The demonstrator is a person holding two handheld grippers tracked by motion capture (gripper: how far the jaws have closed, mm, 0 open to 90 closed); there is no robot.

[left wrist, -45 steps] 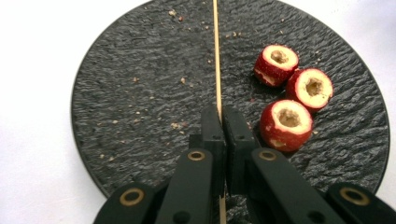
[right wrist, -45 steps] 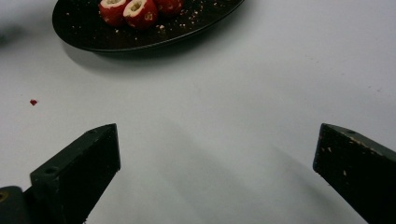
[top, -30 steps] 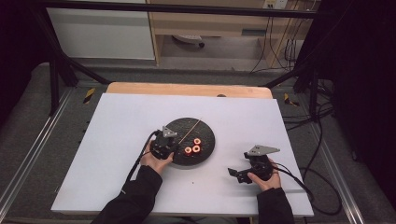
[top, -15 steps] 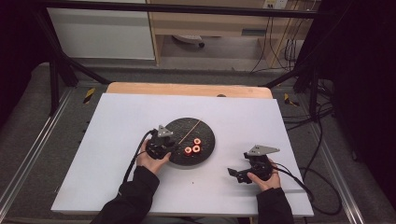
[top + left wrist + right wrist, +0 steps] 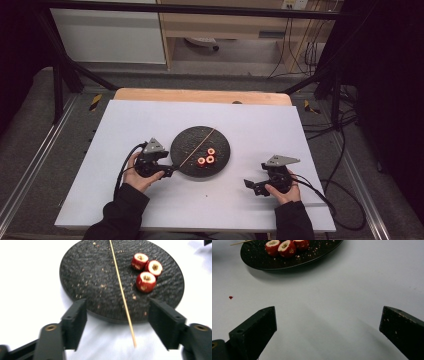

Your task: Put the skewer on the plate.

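Skewer (image 5: 121,291) overhangs the plate (image 5: 87,277); left hand-held gripper (image 5: 117,322), jaws spread, should close squarely around its tip.

The high view sits up above the near edge of the desk (image 5: 150,125), looking forward and down at the whole top plus the floor behind it. The left gripper view is close and angled down at the black plate (image 5: 82,270). The right gripper view sits low, farther off, skimming the desk toward that plate. All three share it.
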